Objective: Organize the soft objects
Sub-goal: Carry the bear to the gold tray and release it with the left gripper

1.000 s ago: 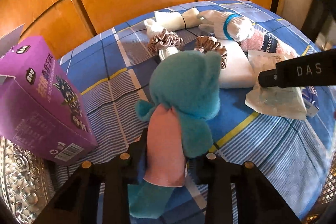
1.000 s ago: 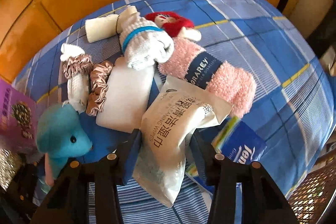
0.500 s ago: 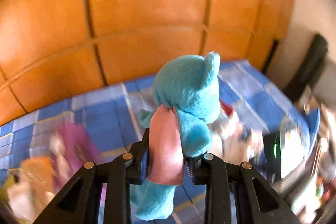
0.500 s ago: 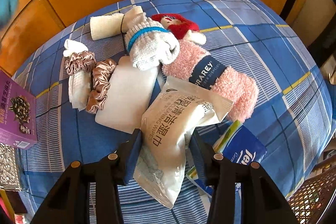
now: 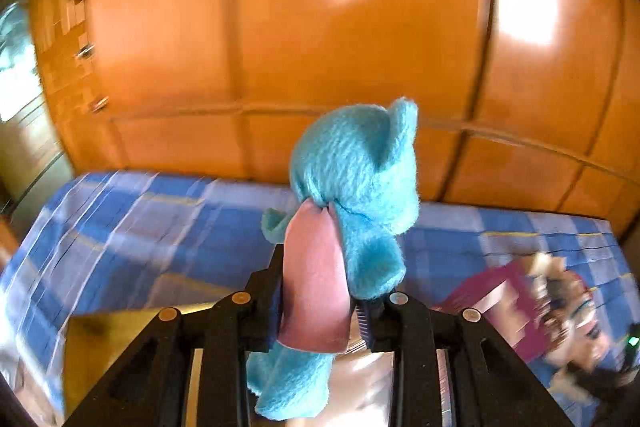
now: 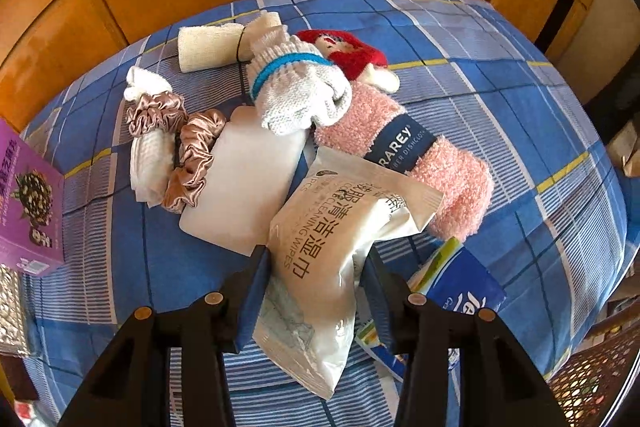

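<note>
Plaid blue bedcover (image 6: pixel 500 115), one, carries the pile at its middle. Pink fleece roll (image 6: pixel 404 151), one. Wipes pack (image 6: pixel 332 239), one: light, slippery, squashy; right gripper (image 6: pixel 316 267) pinches its midsection. Teal plush (image 5: pixel 352 187), one: soft, light; left gripper (image 5: pixel 320 301) clamps its body, raised clear. Satin scrunchies (image 6: pixel 192 155), two.

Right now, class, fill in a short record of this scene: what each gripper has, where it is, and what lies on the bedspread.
Left gripper: jaws shut on the blue plush toy, held clear of the bedspread
Right gripper: jaws closed against the sides of the wipes pack, which lies on the bedspread
Surface: blue checked bedspread
Lying there: pink cloth, white sock, two scrunchies, purple box
Behind: wooden panels
</note>
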Available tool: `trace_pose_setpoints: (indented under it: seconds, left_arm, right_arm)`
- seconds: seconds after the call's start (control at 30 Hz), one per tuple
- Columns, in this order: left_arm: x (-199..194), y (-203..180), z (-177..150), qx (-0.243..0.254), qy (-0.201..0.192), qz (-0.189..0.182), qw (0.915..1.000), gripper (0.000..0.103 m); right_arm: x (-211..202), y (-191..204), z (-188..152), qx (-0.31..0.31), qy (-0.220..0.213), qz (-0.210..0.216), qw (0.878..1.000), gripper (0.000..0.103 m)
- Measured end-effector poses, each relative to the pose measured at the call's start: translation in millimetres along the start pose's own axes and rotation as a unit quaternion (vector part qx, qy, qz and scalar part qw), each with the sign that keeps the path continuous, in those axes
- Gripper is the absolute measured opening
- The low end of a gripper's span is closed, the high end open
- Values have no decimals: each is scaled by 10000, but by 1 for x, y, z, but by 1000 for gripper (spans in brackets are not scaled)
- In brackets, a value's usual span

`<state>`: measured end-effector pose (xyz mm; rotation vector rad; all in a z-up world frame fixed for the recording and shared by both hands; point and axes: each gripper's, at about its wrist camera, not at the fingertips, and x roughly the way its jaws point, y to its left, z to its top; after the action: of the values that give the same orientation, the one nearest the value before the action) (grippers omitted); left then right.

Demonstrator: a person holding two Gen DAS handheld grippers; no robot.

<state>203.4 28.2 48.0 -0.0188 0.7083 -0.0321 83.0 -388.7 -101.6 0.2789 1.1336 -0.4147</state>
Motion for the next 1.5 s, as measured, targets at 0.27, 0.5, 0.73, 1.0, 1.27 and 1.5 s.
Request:
trace_pose_setpoints:
  seconds: [0.27,0.5,0.73,1.0,1.27,1.5]
  left_arm:
    - [-15,88,-97,-548,311,524,9966,31]
    - [0,95,-168,-638,794,700,9923,35]
    - [-19,105,-186,-698,611,890,9917,51]
    - [-66,109,-171,-673,-157,1114,9914,103]
    - [-88,113,-168,-729,-300,1137,9904,103]
    - [-95,114,-169,-681,-375,1281,9887,103]
  right_arm:
    - [-5,12,-5,-319,-146,-217,9991,46]
    - [-6,23,-8,-607,-246,-433,9969,45]
    - [-8,29,-11,-806,-305,-592,9945,45]
    - [-14,33,-15,-900,-349,-578,9936,44]
    - [-30,25,-18,-544,-360,-126,9978,39]
    - [-53,26,-16,-558,-590,83,9967,39]
